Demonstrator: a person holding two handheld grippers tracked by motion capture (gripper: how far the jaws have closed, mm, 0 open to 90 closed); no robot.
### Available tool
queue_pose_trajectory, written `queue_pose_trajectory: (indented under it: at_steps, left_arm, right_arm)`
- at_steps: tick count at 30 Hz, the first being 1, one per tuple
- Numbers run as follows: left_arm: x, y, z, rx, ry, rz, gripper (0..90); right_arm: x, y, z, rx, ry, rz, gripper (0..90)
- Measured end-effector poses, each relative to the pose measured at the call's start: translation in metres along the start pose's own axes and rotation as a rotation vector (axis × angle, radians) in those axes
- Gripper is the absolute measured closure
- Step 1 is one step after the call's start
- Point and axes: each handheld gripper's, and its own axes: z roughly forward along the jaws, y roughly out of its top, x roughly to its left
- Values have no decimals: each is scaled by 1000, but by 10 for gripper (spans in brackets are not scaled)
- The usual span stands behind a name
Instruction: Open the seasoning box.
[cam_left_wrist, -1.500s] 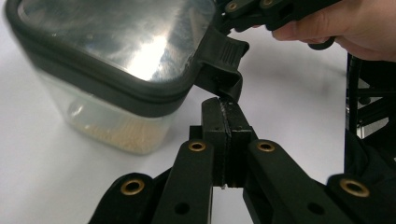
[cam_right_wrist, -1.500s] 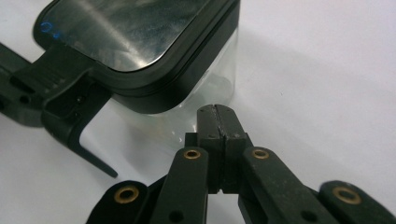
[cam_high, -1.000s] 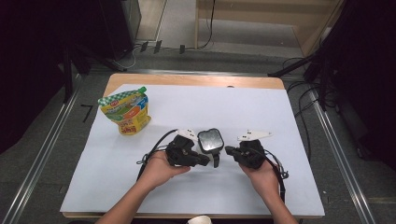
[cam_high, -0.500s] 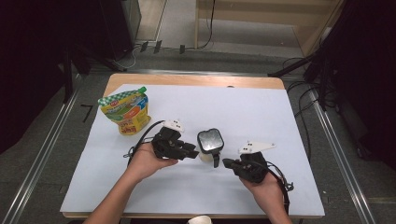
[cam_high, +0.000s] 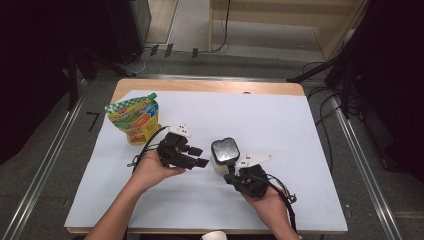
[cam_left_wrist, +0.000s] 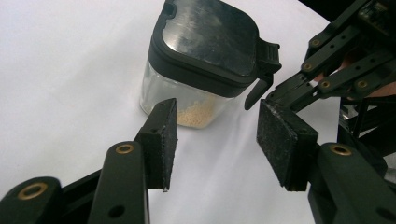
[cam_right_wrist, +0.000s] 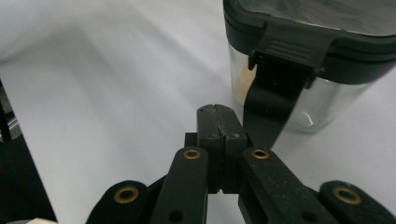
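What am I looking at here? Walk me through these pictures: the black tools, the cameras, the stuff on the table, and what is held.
A person sits at a table covered in white and holds a hand-worked clamp, called a gripper, in each hand. One picture comes from a camera above the table; the other two come from small cameras riding on each gripper, looking along its two black jaws.

On the table stand a clear jar with a black lid, a few pale grains inside, and a colourful pouch at the far left.

The left gripper has just been opening; its jaws stand apart, nothing between them. The right gripper is shut, just before the jar's lid latch. Nothing is held.
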Motion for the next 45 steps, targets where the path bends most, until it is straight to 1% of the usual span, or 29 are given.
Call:
queue_pose_trajectory:
  at_steps: [3,5,6,13,20,23,25,29,35,37,41,45]
  left_arm:
    - [0,-1,0,-2,1,1,473]
    - [0,-2,-1,-4,3,-4,462]
    - [0,-2,-1,-6,6,-5,455]
    - [1,-5,-2,-2,17,-5,441]
    - [3,-5,-1,-6,21,-1,434]
    - [3,-4,1,-1,23,-5,432]
    - [4,-3,2,2,23,2,431]
    - [5,-3,5,1,21,2,429]
    - [8,-2,7,0,24,-6,428]
    - [8,-2,9,0,25,-5,428]
    - [8,-2,10,1,34,6,428]
    - [7,-3,12,-5,31,10,427]
  right_arm:
    - [0,1,6,3,-4,5,900]
    - [0,2,8,11,5,5,900]
    - [0,2,9,15,-1,-3,900]
    - [-1,2,8,27,0,1,900]
    - [-7,-1,3,19,-14,13,900]
    - [-8,-2,1,18,-18,21,900]
    - [-9,-3,0,18,-22,23,900]
    - [-12,-5,-4,16,-30,35,900]
    - [-19,-8,-9,10,-54,58,900]
    - [-23,-9,-11,8,-62,57,900]
    - [-27,-10,-15,5,-69,79,900]
    - [-34,-12,-20,-3,-75,93,900]
